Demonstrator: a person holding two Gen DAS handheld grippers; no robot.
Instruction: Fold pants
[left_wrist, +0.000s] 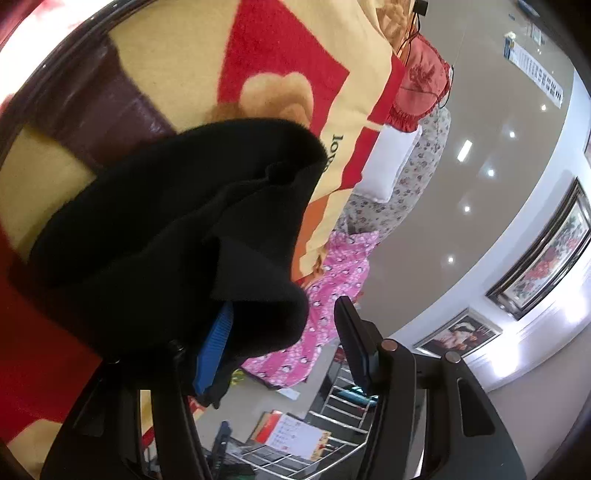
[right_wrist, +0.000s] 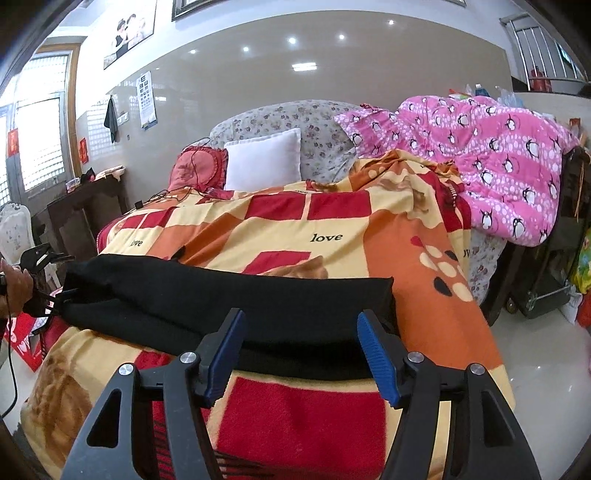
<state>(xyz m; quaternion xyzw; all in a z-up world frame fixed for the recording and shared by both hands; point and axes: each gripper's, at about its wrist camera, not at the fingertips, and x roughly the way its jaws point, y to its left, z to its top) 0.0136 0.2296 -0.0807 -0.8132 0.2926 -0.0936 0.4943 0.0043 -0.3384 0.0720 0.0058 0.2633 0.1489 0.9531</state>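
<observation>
Lying across the near edge of the patterned blanket (right_wrist: 332, 229) on the bed, the black pants (right_wrist: 229, 295) are already gathered into a long, layered band that runs left to right in the right wrist view.

1. Right gripper (right_wrist: 301, 349): fingers spread wide and released, holding nothing. It sits just in front of the band's near edge, with the blue pads (right_wrist: 376, 354) on either side of the midsection. Whether the pads touch the cloth cannot be told.

2. Left gripper (left_wrist: 284, 343): jaws apart, not clenched. Black cloth is draped over the blue-padded finger (left_wrist: 214, 350), while the other finger stands clear of it. The cloth hangs on 1 finger; it is not pinched. In the right wrist view this gripper sits at the band's left end, held by the person's hand (right_wrist: 14, 288).

3. Step in hand, by judgement: the lengthwise fold looks complete, and the left end is being let go or is about to be taken up for the crosswise fold.

4. Next move, by judgement: a firm pinch through all layers at 1 end, then a carry across to the opposite end while the other gripper steadies the middle.

5. Risk: thick layers may slip from a shallow grip.

Surroundings: pink penguin quilt (right_wrist: 491, 155) and white pillow (right_wrist: 262, 158), both well apart from the work.
</observation>
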